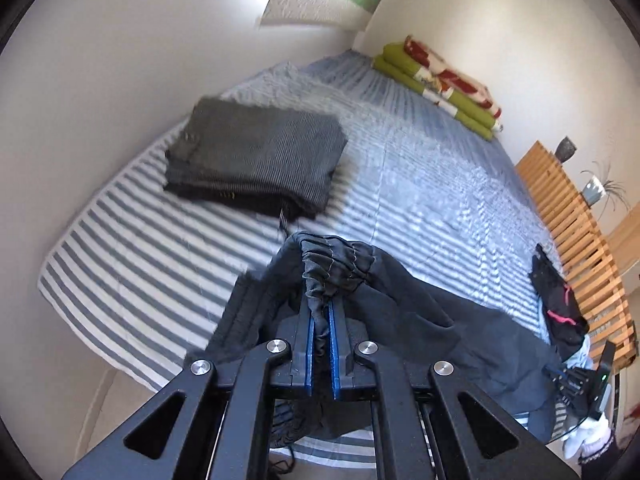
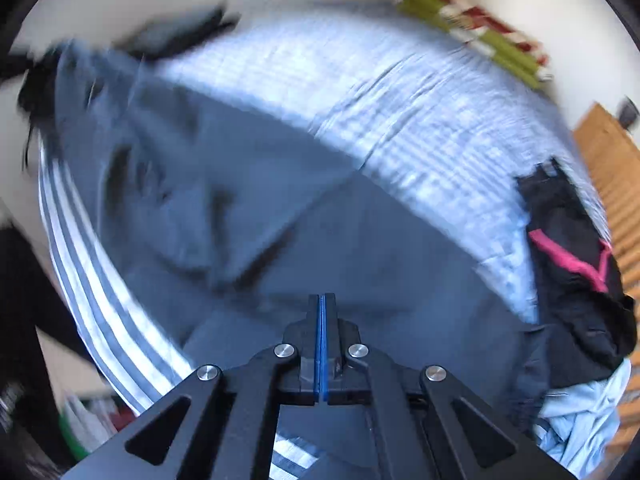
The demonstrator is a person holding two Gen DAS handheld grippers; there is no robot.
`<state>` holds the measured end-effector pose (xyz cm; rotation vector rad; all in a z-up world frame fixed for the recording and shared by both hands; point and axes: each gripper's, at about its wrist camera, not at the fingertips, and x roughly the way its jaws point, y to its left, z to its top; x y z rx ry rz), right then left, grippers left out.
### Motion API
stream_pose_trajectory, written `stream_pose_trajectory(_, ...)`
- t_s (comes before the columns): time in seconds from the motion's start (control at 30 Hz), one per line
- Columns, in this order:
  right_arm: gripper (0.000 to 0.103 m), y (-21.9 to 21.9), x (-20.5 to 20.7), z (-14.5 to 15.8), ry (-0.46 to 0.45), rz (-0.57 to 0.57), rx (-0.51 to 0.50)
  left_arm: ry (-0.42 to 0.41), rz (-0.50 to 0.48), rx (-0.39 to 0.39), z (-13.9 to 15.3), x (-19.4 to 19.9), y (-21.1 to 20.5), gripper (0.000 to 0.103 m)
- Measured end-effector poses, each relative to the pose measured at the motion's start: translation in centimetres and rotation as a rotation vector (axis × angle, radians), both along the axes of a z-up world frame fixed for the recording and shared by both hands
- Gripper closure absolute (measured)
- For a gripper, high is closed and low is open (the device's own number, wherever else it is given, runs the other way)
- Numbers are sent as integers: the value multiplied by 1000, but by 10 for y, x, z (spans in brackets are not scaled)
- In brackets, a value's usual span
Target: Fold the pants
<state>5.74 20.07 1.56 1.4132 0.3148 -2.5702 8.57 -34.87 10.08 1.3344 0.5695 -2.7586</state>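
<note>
A striped bed (image 1: 420, 152) fills the room. Dark pants (image 2: 320, 240) lie spread across its near edge. The left gripper (image 1: 320, 316) pinches their gathered waistband (image 1: 332, 268); the right gripper (image 2: 322, 320) hovers above, jaws pressed together, empty.

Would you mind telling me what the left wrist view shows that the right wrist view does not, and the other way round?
Only the left wrist view shows the left gripper shut on the gathered waistband of the dark pants, plus a potted plant on the wooden slats. Only the right wrist view shows the right gripper shut with nothing between its pads, above the pants' spread fabric. Both show the striped bed, the green and red blanket, the folded dark stack and the black and pink garment.
</note>
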Motion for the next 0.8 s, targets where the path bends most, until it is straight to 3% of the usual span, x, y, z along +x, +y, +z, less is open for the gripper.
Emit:
stream_pose_trajectory(0.1,103,4,-3,31,23,63,-80,30,-17,-38,23,-2,-2,98)
stream_pose_trajectory(0.17,94,-9,-3,28,-5,121,-77,22,-26,-69,25,-6,-1,98)
stream_pose_trajectory(0.23,61,-29,-4,15,-25,184,-55,6,-24,-70,20,-13,-1,98)
stream_pose_trajectory(0.3,57,-52,-6,-7,-78,266,-46,-15,-24,-58,11,-18,-2,98)
stream_pose_trajectory(0.43,57,-91,-13,-49,-137,355,35,-52,-23,-43,-7,-27,-3,98)
stream_pose_trajectory(0.5,57,-107,-16,-69,-133,379,131,-70,-27,-50,-18,-26,2,98)
stream_pose_trajectory(0.57,79,-111,-18,-82,-148,366,179,-82,-29,-58,-25,-26,2,98)
stream_pose_trajectory(0.6,97,-110,-17,-78,-150,349,151,-82,-26,-55,-27,-24,2,98)
stream_pose_trajectory(0.7,101,-96,-5,-38,-74,309,89,-63,-17,-65,-23,-14,1,98)
stream_pose_trajectory(0.8,101,-74,5,20,34,262,16,-9,-12,-57,1,-6,-1,98)
